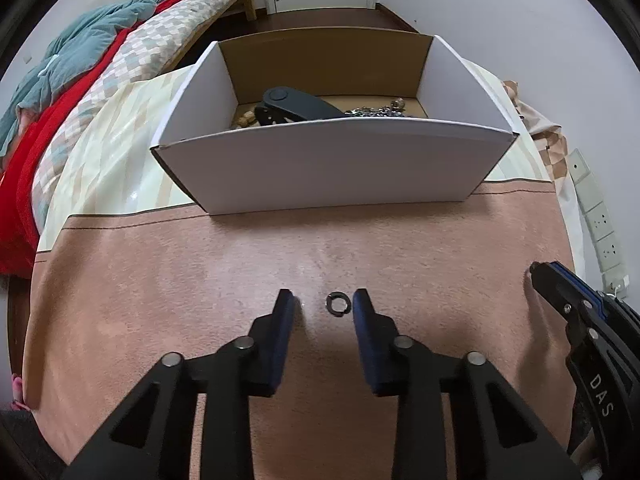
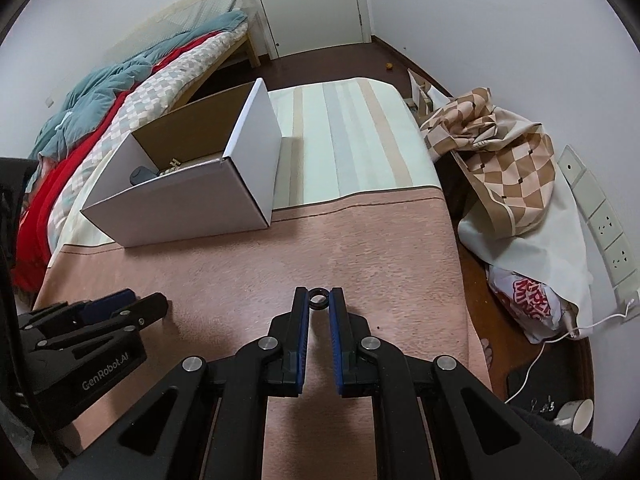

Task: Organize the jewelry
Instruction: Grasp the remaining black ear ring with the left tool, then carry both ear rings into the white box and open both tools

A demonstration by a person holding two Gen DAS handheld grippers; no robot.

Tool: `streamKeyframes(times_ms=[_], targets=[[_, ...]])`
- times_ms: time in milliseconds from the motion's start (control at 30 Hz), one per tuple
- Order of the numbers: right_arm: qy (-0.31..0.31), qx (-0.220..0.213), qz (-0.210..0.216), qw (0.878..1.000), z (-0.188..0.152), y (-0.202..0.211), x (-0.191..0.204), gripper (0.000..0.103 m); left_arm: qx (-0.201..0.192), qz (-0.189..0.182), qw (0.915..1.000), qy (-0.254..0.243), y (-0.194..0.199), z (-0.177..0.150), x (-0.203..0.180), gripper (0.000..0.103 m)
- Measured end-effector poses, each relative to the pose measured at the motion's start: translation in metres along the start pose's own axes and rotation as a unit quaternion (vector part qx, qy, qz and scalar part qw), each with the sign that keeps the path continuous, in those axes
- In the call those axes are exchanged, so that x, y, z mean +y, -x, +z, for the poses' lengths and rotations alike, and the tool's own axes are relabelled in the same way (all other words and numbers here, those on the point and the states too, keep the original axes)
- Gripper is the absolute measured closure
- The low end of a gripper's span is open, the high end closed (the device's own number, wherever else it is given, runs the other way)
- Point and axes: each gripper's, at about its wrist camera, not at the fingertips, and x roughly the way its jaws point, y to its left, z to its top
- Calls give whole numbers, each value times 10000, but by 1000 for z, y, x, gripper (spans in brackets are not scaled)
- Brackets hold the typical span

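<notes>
My right gripper [image 2: 319, 300] pinches a small dark ring [image 2: 319, 298] between its fingertips, above the pink worktop [image 2: 360, 248] and on the near side of the white box [image 2: 180, 216]. My left gripper [image 1: 324, 302] is spread around a second dark ring [image 1: 338, 303] lying on the worktop, also on the box's near side. Other jewelry [image 1: 376, 112] sits inside the box.

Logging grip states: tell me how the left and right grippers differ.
The left gripper is wide open; the right gripper is nearly closed. The left touches nothing, a loose ring lying flat on the cloth between its jaws; the right pinches a second ring upright at its tips. Both have blue pads.
</notes>
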Motion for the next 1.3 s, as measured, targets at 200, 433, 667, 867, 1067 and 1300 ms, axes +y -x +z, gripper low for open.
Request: streamKeyframes(times_ms=[200,433,667,867,1067,1300], targets=[[-19,-74,-9,10000,1,3,3,93,-95,-15,10000,5,5,-7,-4,94],[-1,-152,63,9999,3,10,10,93,-203,-173,9996,-5,13,-4,1,94],[24,-360,330,9988,17,31,24,93,-490,-320,9983,1,40,9,6,94],[101,-544,737,9957,58,47,44,93,-617,-528,9966,144,64,45,27,94],[315,-341,1111,9927,120,25,64,93,-498,-537,9971,228,56,101,51,94],[539,695,1342,9870,164,-50,82,93,2,-554,9980,314,15,140,72,94]])
